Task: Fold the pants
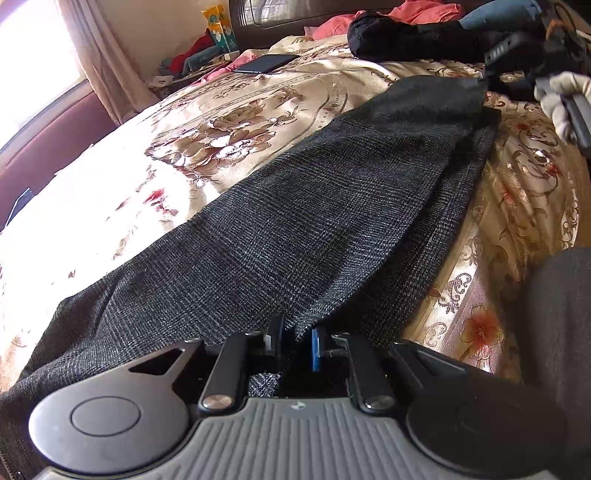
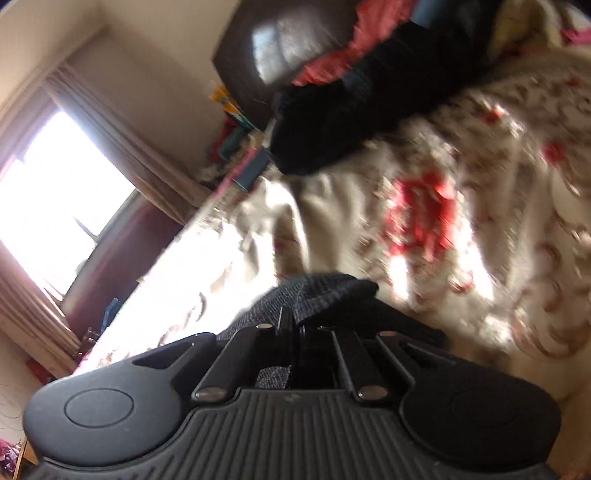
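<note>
Dark grey checked pants (image 1: 295, 221) lie stretched lengthwise across a floral bedspread (image 1: 221, 122). My left gripper (image 1: 295, 336) is shut on the near end of the pants. My right gripper (image 1: 484, 79) shows at the far right of the left wrist view, held by a gloved hand, and pinches the far end of the pants. In the blurred right wrist view, the right gripper (image 2: 293, 321) is shut on a bunched corner of the pants (image 2: 317, 291), tilted over the bedspread (image 2: 443, 221).
A black garment (image 1: 399, 35) and pink clothes (image 1: 424, 11) are piled at the bed's head. A dark phone (image 1: 266, 63) lies on the bedspread's far left side. A window with curtains (image 1: 96, 66) is to the left. A dark grey cushion-like shape (image 1: 561, 314) sits near right.
</note>
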